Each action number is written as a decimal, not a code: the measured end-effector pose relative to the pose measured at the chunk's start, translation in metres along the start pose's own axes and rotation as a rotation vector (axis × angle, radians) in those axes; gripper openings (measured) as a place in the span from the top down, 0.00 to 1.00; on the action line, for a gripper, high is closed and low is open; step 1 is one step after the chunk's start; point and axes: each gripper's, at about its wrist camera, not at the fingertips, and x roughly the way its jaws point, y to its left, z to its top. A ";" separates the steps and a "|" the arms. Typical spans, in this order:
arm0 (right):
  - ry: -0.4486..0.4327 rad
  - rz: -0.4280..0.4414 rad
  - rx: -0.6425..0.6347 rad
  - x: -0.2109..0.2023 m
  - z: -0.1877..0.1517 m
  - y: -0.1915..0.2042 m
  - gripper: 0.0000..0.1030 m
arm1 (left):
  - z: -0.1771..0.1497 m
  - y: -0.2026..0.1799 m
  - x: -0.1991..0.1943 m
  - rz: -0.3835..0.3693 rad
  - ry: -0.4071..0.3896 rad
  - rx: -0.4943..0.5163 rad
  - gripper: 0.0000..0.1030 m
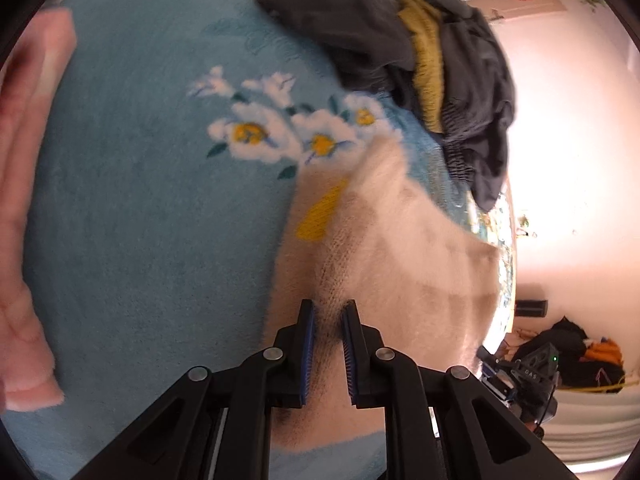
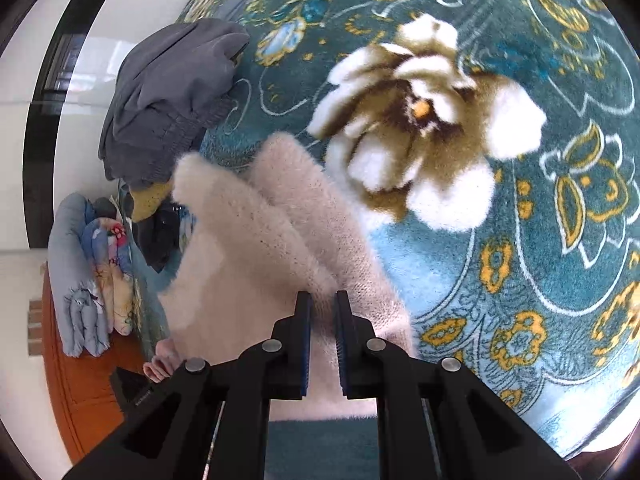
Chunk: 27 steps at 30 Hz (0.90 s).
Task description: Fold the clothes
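Observation:
A fuzzy cream sweater (image 1: 384,240) with a yellow patch lies bunched on the blue floral blanket (image 1: 140,220). My left gripper (image 1: 328,312) is shut on a fold of the sweater, its jaws pinching the knit. In the right wrist view the same cream sweater (image 2: 280,248) is folded over itself and raised off the teal floral blanket (image 2: 520,260). My right gripper (image 2: 322,300) is shut on its edge.
A pile of dark grey and mustard clothes (image 1: 432,60) sits at the blanket's far edge; it also shows in the right wrist view (image 2: 168,100). A pink folded garment (image 1: 28,200) lies at the left. Folded bedding (image 2: 88,272) rests on an orange surface.

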 end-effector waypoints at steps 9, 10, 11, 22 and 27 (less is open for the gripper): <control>-0.066 0.050 -0.057 -0.012 0.000 0.001 0.41 | 0.007 0.016 -0.012 -0.001 -0.030 -0.022 0.27; -0.058 0.067 -0.044 -0.009 0.000 -0.004 0.36 | 0.007 0.018 -0.011 -0.009 -0.026 -0.028 0.24; -0.044 0.077 -0.032 -0.005 0.001 -0.008 0.31 | 0.008 0.019 -0.007 -0.013 -0.017 -0.031 0.21; 0.031 0.101 -0.036 0.041 0.024 -0.007 0.25 | 0.020 0.018 0.036 -0.069 0.082 -0.051 0.15; 0.048 0.143 -0.045 0.050 0.032 -0.004 0.25 | 0.031 0.017 0.044 -0.120 0.113 -0.030 0.17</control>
